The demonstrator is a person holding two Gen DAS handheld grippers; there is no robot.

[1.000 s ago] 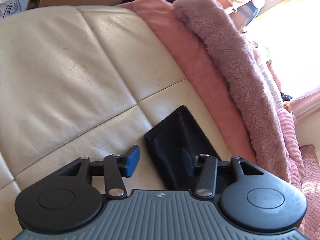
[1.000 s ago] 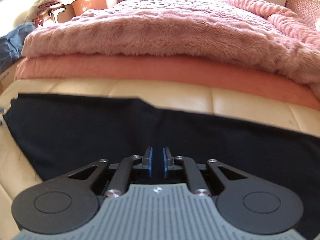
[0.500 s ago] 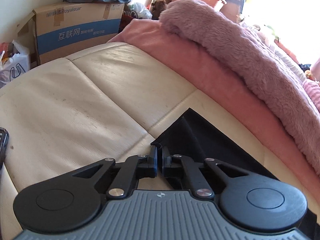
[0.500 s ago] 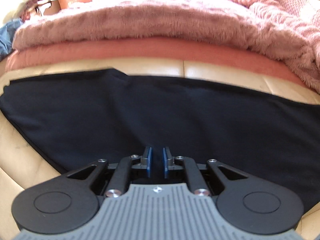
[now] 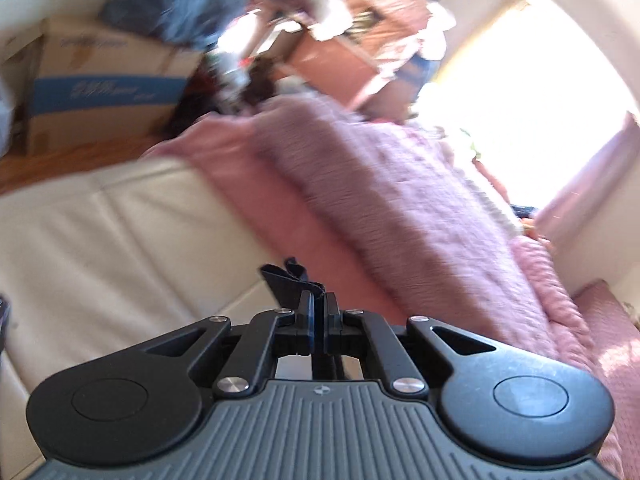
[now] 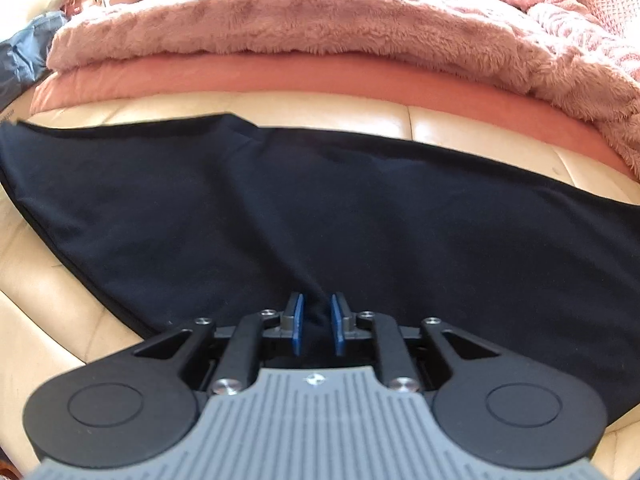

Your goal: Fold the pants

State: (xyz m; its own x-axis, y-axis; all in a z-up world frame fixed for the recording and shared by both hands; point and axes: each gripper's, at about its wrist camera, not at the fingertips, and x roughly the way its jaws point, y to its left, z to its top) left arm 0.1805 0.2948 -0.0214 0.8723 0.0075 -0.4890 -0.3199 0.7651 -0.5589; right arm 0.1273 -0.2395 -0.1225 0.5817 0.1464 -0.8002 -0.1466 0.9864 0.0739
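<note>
Left gripper (image 5: 318, 322) has gone from wide open a second ago to clamped on the end of the black pants (image 6: 320, 216). The jaws are nearly touching, with a thin bunch of dark fabric pinched between them and a hem tuft sticking out past the tips. It closed half a second ago with the cloth end still flat on the cream leather sofa (image 5: 120, 240). In the left wrist view the scene is now motion-blurred, the seat has dropped away below, and fabric hangs from the pads, so the held end is lifted clear.

Right gripper (image 6: 317, 326): its jaws have just been opening, from nearly closed to a small gap. Pants fabric sits in that gap, but the blue pads (image 6: 297, 326) don't look to be pressing it. That reads as a release or a re-grip, not a hold.

The rest of the pants lies spread flat across the sofa seat in front of the pink fleece blanket (image 6: 320, 20). The far-left edge looks slightly raised toward the left gripper's side.

Judgement: first fold is starting, with the left end to be carried over the body. Risk is the thin pinch slipping, or the flat part dragging with the right side no longer pinned.
</note>
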